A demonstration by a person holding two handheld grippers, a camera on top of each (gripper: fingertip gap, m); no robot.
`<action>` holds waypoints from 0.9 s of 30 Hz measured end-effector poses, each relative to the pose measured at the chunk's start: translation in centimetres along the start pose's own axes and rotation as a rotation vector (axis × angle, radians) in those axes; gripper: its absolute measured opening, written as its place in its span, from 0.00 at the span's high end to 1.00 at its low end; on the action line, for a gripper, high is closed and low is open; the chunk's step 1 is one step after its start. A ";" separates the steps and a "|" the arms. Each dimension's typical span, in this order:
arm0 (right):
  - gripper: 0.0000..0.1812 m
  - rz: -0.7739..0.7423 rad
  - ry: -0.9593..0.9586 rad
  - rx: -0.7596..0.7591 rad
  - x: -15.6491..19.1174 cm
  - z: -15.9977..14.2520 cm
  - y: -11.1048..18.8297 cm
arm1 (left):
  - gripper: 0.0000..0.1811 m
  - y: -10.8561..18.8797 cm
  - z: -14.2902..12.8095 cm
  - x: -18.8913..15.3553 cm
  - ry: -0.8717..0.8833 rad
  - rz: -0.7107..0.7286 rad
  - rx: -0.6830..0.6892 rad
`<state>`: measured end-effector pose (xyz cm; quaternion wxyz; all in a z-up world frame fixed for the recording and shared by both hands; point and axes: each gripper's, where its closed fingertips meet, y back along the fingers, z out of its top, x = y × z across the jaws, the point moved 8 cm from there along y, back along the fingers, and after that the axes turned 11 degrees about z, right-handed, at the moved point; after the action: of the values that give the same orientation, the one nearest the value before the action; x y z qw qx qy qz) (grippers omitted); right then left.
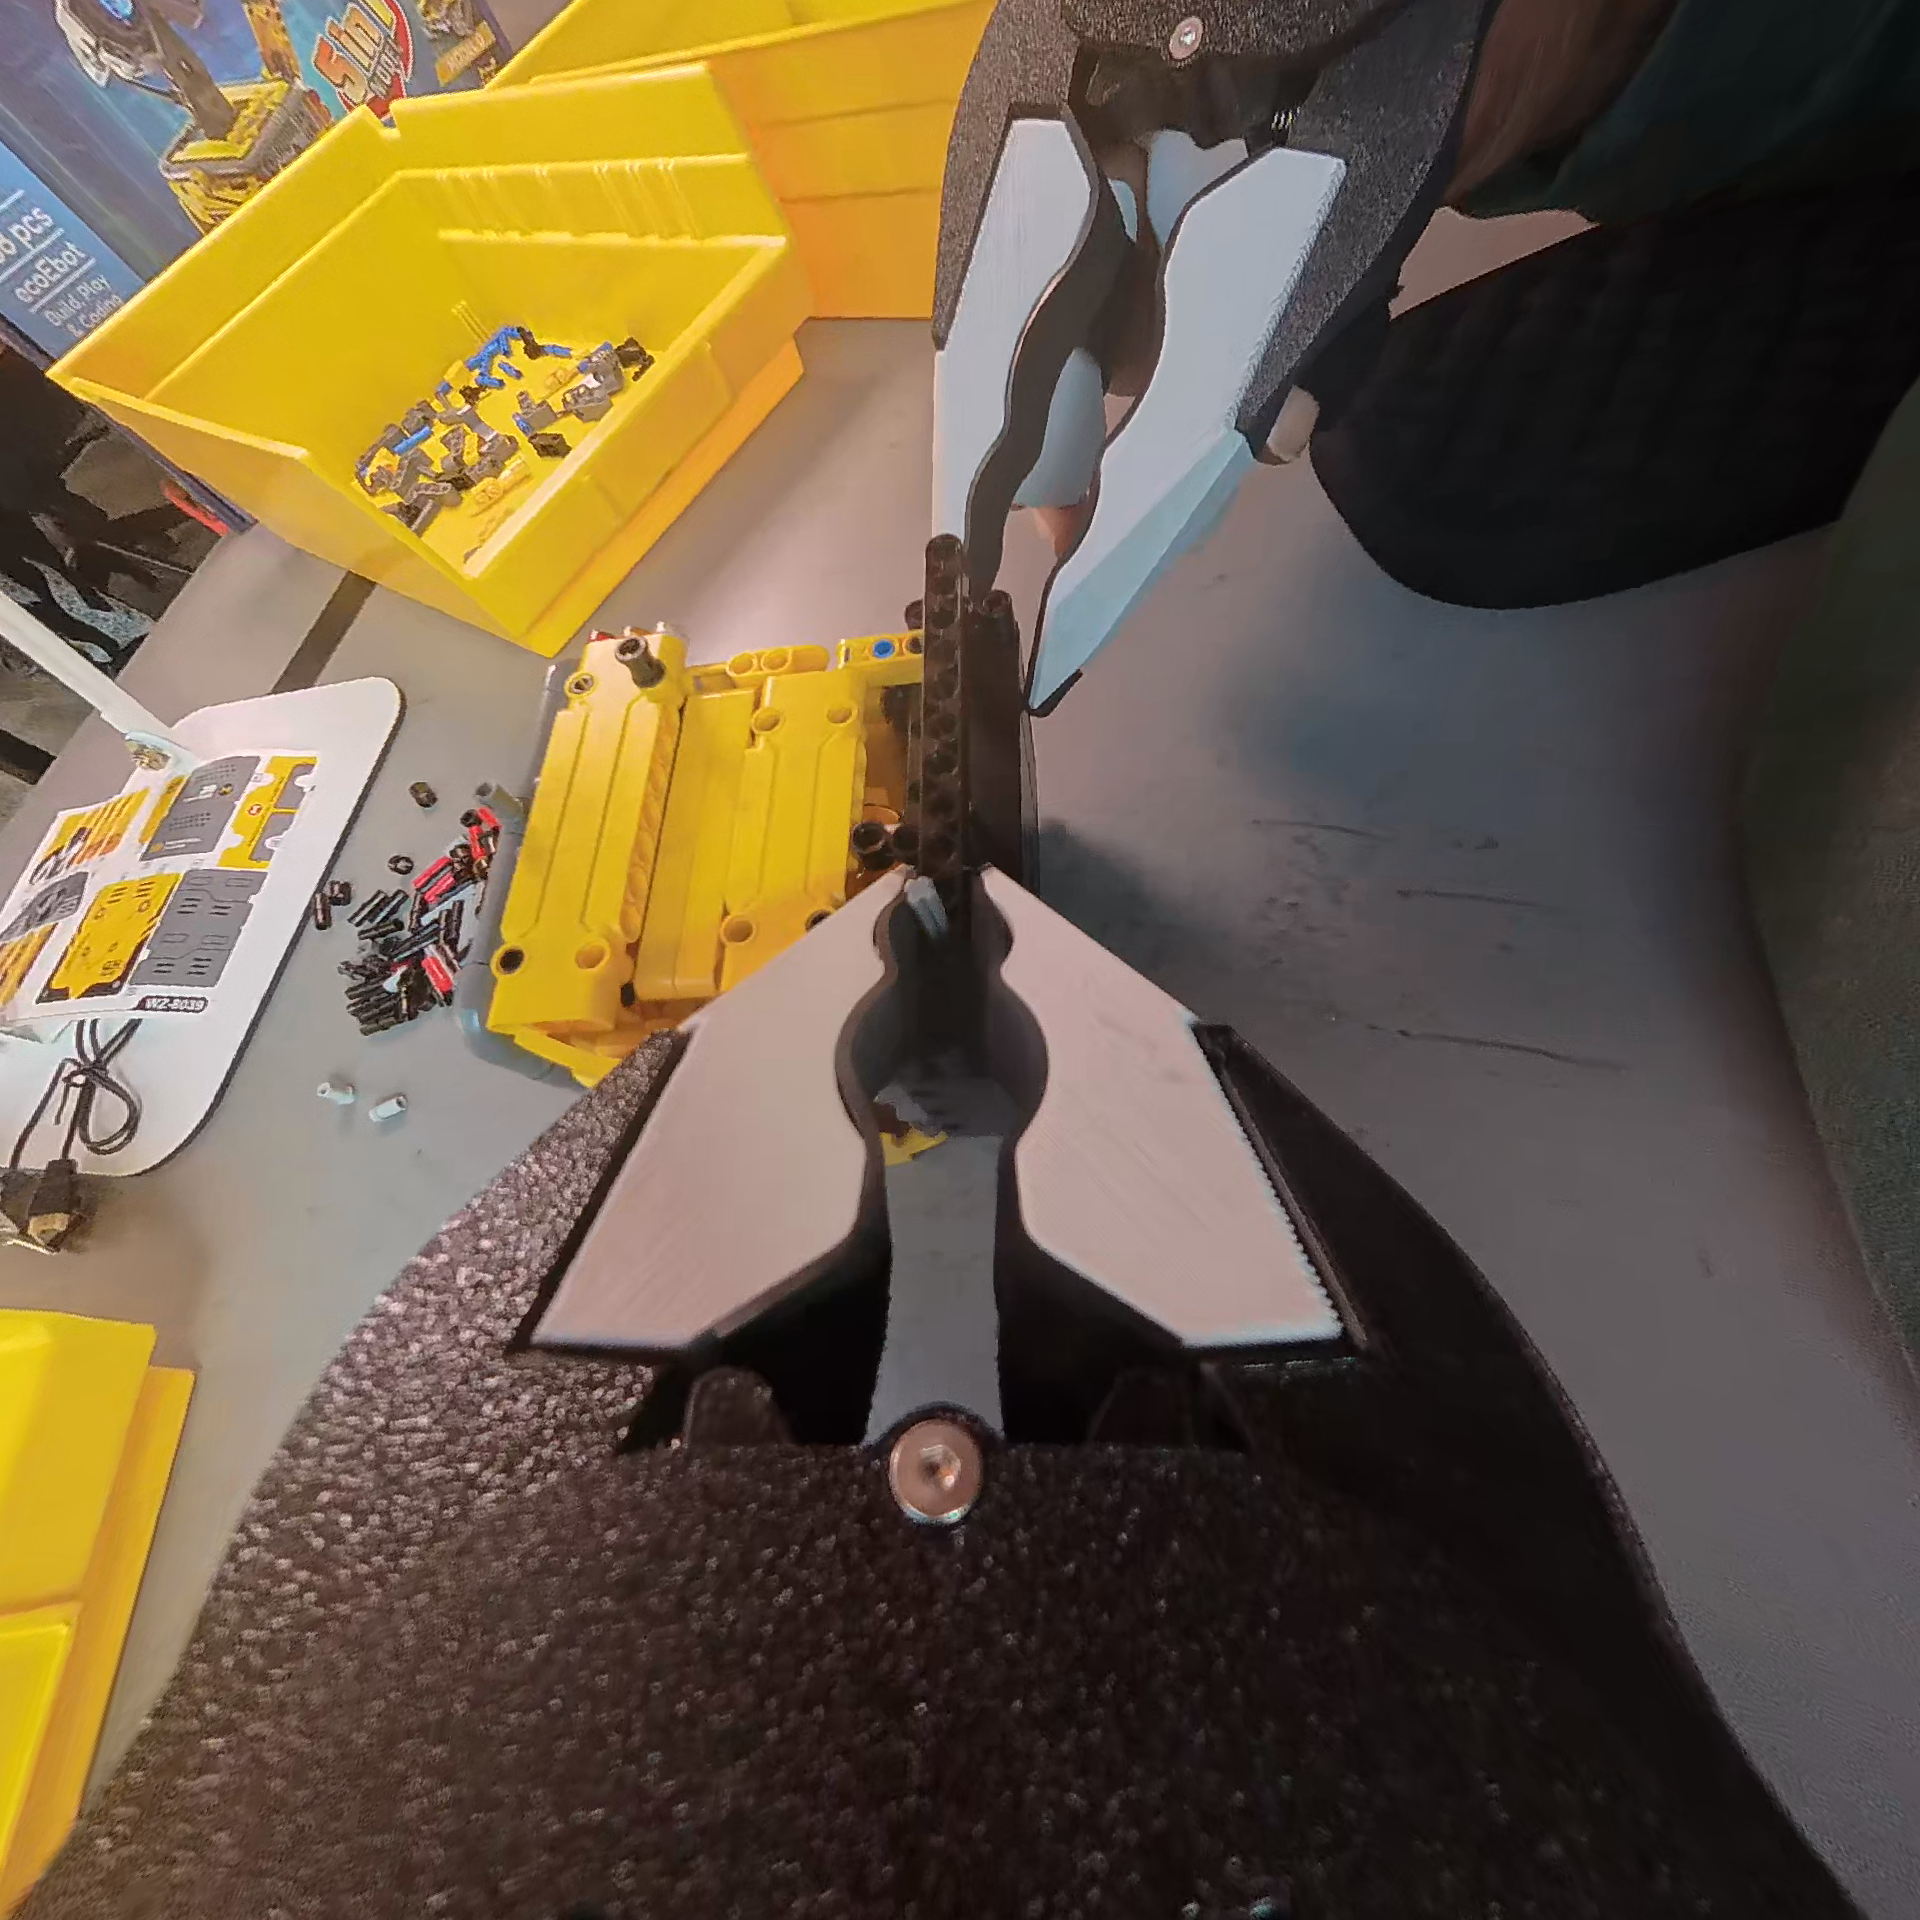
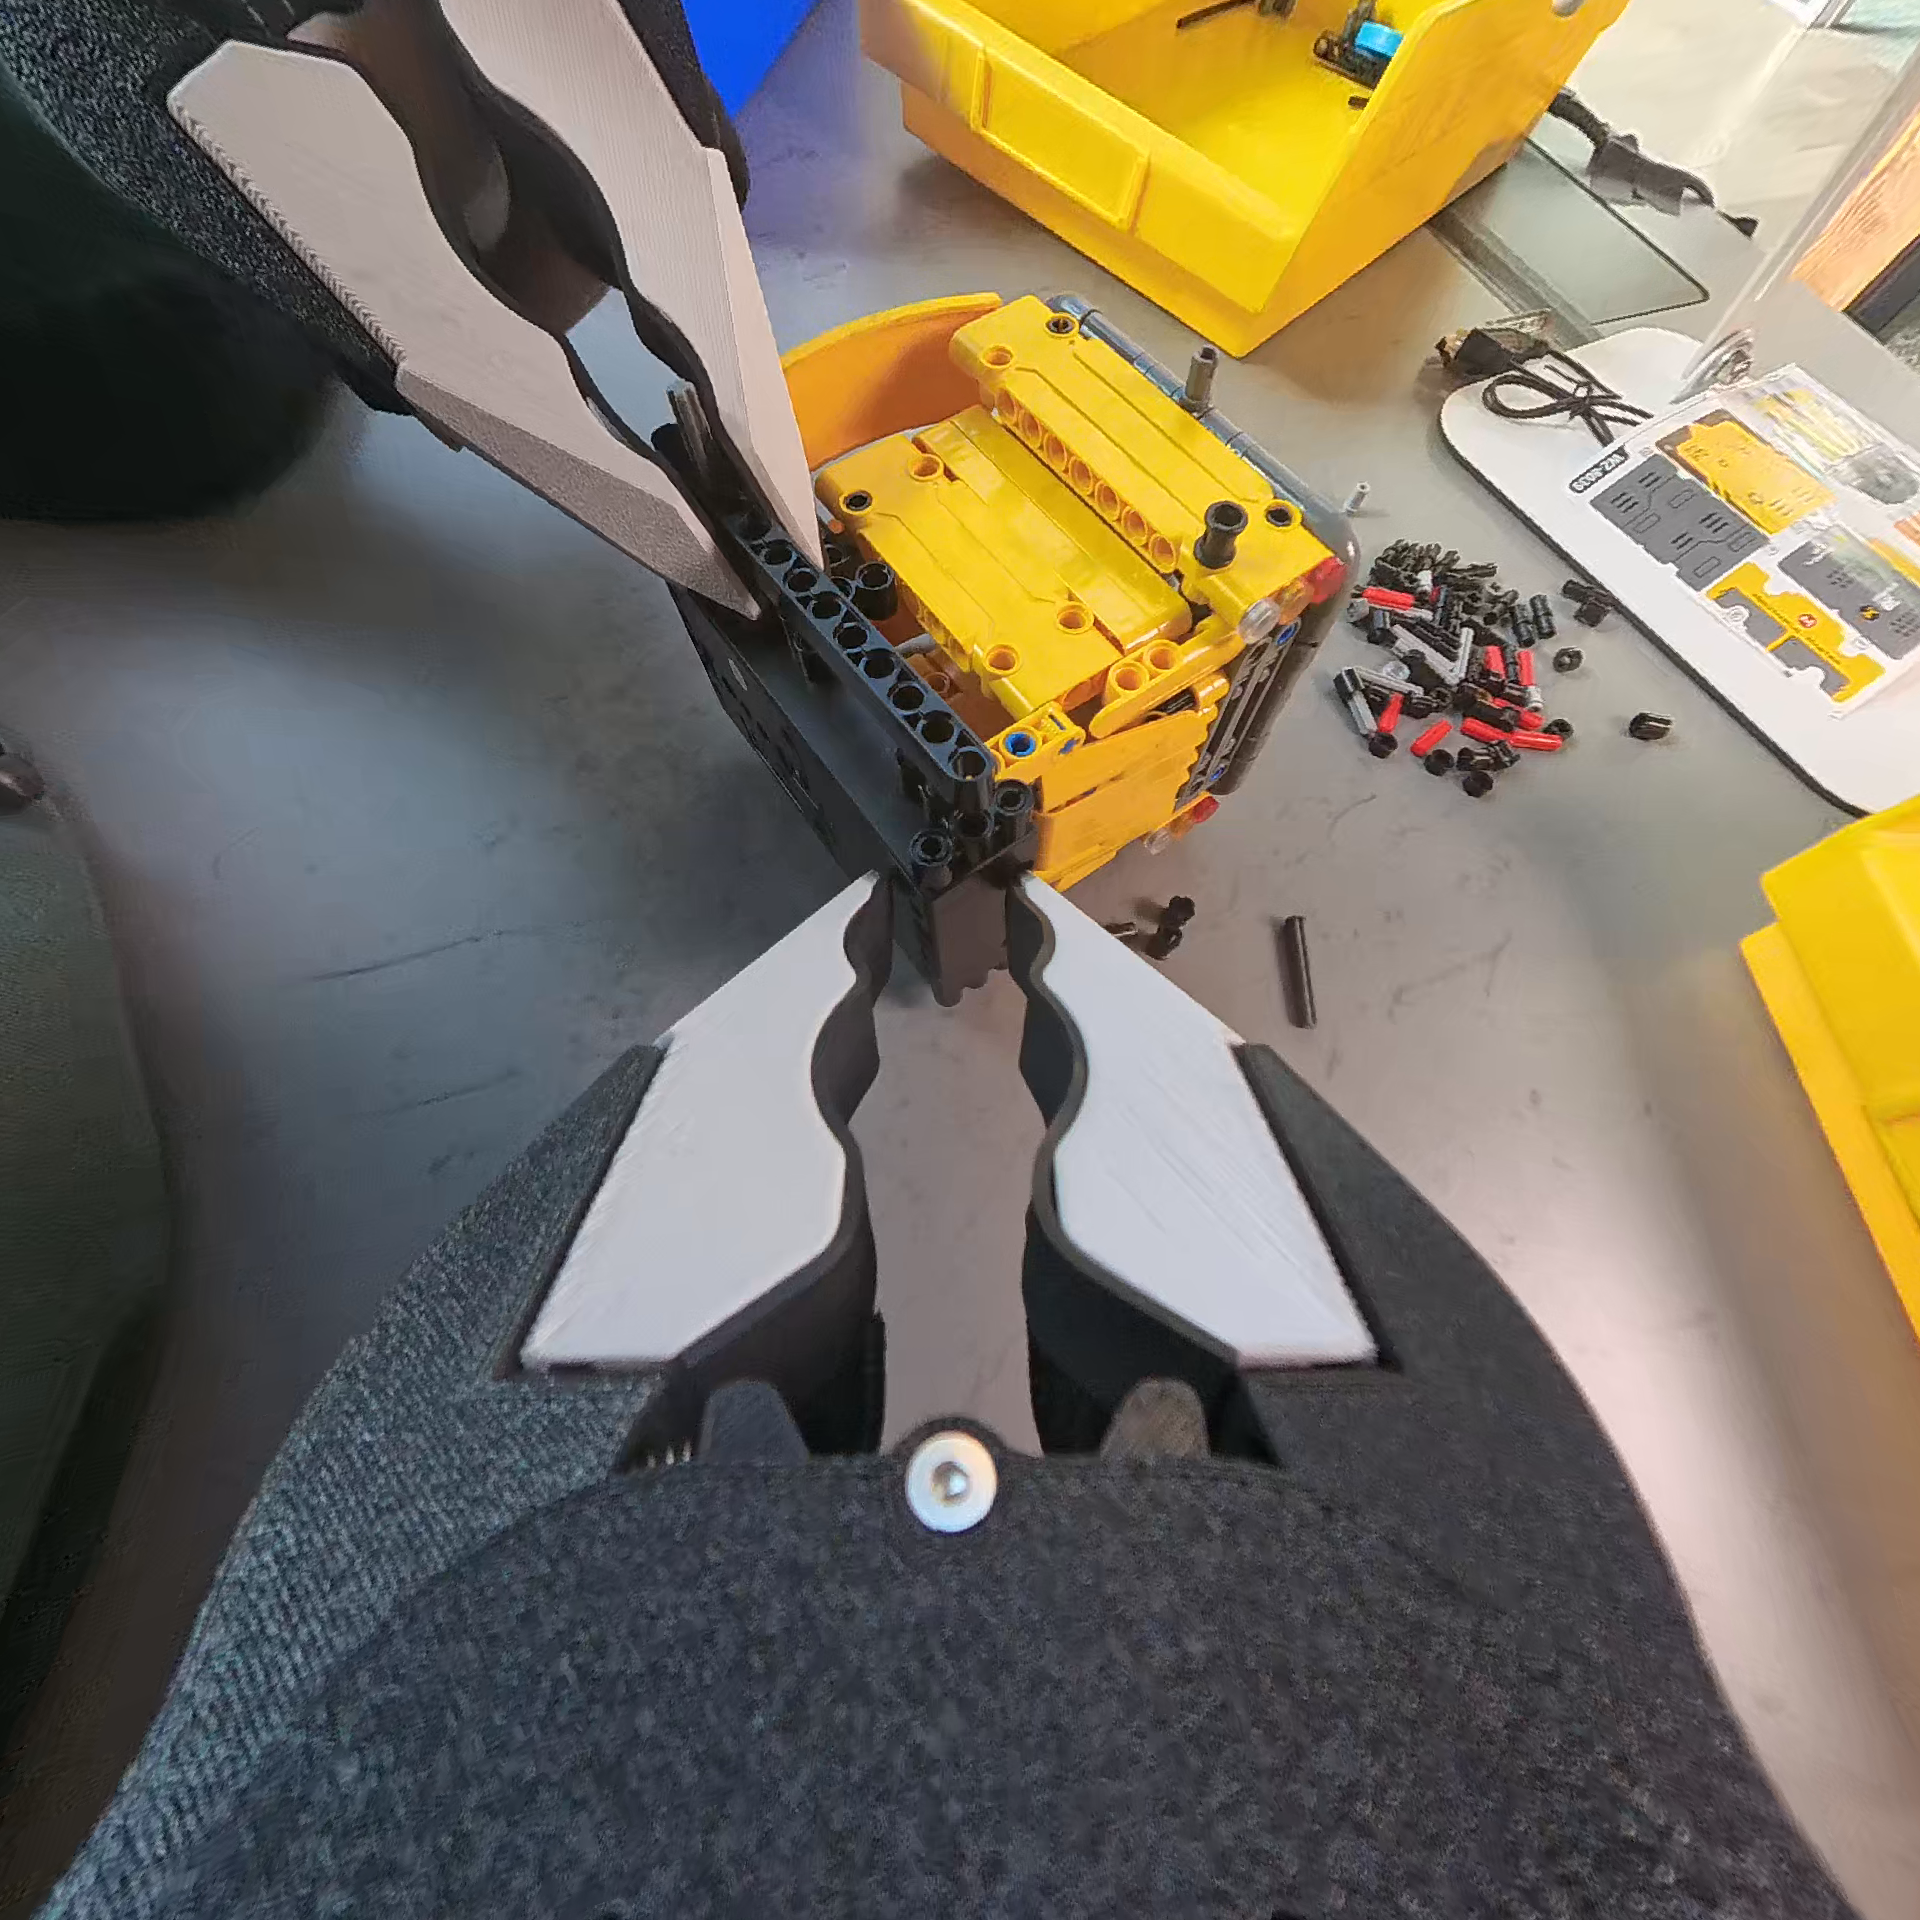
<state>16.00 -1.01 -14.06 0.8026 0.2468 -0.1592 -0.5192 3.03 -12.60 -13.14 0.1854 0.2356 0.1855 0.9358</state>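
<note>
A yellow brick model lies on the grey table with a black perforated beam frame along its right side. My left gripper is shut on the near end of that black frame. My right gripper comes in from above and grips the frame's far end. In the right wrist view my right gripper is shut on the corner of the black frame. There the left gripper pinches the other end, with the yellow model just behind.
A pile of small black and red pins lies beside the model. A sticker sheet rests on a white board. A yellow bin holds small parts; another bin stands behind. A loose black axle lies near. The left gripper's tips are roughly 6 cm from the right gripper's. Measured from the fingertips, the loose black axle is 10 cm or so from the right gripper and 15 cm from the left.
</note>
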 end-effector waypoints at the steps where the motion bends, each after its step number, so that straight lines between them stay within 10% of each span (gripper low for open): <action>1: 0.88 0.000 0.000 -0.005 0.0 0.0 0.0 | 0.96 0.0 -0.1 0.0 0.007 -0.001 -0.006; 19: 0.83 0.088 -0.036 -0.222 -1.1 0.8 2.2 | 0.96 -0.1 -0.6 0.2 0.036 -0.020 -0.066; 27: 0.87 -0.513 -0.031 -0.526 -13.2 8.5 7.6 | 0.96 -0.4 -0.8 0.4 0.078 -0.026 -0.100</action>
<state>11.97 11.62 -2.74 0.6799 0.0559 0.0347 -0.7303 2.35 -12.33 -13.84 0.2016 0.1871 0.1486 0.9499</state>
